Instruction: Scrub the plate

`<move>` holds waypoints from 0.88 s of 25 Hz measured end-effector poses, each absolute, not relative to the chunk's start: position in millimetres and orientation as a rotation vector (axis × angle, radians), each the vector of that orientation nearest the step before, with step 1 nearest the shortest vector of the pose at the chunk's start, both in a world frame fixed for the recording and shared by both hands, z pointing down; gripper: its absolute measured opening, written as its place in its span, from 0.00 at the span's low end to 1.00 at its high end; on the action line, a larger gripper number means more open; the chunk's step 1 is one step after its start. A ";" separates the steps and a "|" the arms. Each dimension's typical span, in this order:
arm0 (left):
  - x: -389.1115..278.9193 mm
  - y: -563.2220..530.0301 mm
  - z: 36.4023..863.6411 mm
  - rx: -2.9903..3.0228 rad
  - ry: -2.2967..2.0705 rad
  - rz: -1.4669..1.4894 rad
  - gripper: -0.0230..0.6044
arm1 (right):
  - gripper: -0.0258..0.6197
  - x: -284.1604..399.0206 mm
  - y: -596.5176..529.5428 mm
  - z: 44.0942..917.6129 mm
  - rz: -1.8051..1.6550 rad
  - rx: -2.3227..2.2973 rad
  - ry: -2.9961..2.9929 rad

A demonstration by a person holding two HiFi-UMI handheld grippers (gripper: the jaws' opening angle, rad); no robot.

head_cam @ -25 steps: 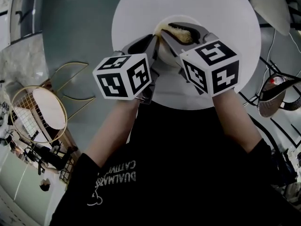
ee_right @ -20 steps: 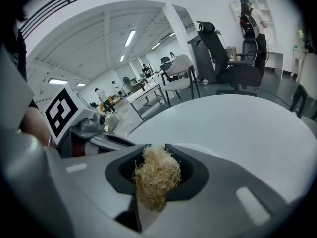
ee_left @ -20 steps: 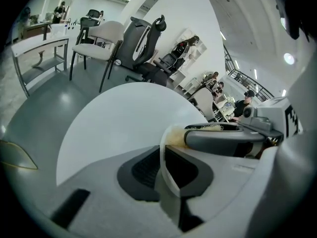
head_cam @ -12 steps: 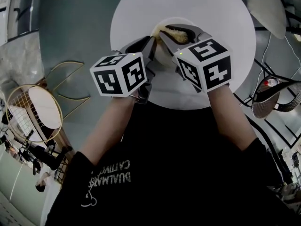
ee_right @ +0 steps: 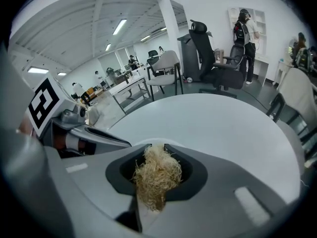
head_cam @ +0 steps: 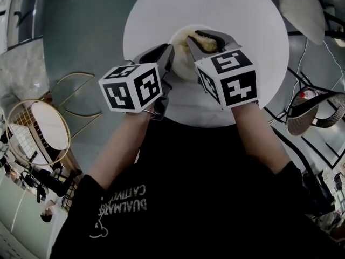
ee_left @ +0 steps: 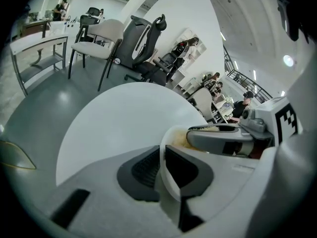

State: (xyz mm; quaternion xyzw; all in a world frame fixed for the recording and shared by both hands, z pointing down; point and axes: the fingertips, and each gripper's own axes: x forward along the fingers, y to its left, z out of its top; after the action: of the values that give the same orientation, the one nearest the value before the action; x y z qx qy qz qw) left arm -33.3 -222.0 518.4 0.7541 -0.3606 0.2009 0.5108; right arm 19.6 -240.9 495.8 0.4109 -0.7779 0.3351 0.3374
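A small white plate (head_cam: 182, 63) is held tilted above the round white table (head_cam: 232, 15). My left gripper (head_cam: 166, 57) is shut on the plate's near left rim; in the left gripper view the rim (ee_left: 167, 139) runs between the pads of the left gripper (ee_left: 162, 163). My right gripper (head_cam: 211, 42) is shut on a straw-coloured fibre scrubber (head_cam: 202, 36), which rests against the plate's upper right part. The right gripper view shows the scrubber (ee_right: 157, 180) bunched between the jaws of the right gripper (ee_right: 156, 155), with the left gripper (ee_right: 74, 128) close at the left.
A gold wire-frame seat (head_cam: 38, 131) stands on the floor at the left. Chairs (ee_left: 101, 33) and a black office chair (ee_left: 143, 38) stand beyond the table, with people further back. Another chair (head_cam: 304, 4) is at the upper right.
The right gripper has tilted a little with the scrubber against the plate. The left gripper keeps its hold on the rim in the same place.
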 end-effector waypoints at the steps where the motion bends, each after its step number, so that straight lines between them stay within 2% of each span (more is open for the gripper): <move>1: -32.9 -222.6 518.7 1.817 -0.871 0.486 0.10 | 0.16 22.5 -241.4 496.2 0.876 1.079 -2.018; 22: -33.2 -221.0 518.2 1.814 -0.897 0.478 0.10 | 0.17 83.5 -211.8 493.0 0.830 1.170 -1.899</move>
State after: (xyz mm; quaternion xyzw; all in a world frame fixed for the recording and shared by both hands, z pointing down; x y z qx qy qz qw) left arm -33.2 -221.0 518.2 0.7523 -0.3718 0.1983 0.5063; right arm 83.5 -211.8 493.0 0.4564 -0.7407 0.3239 0.3717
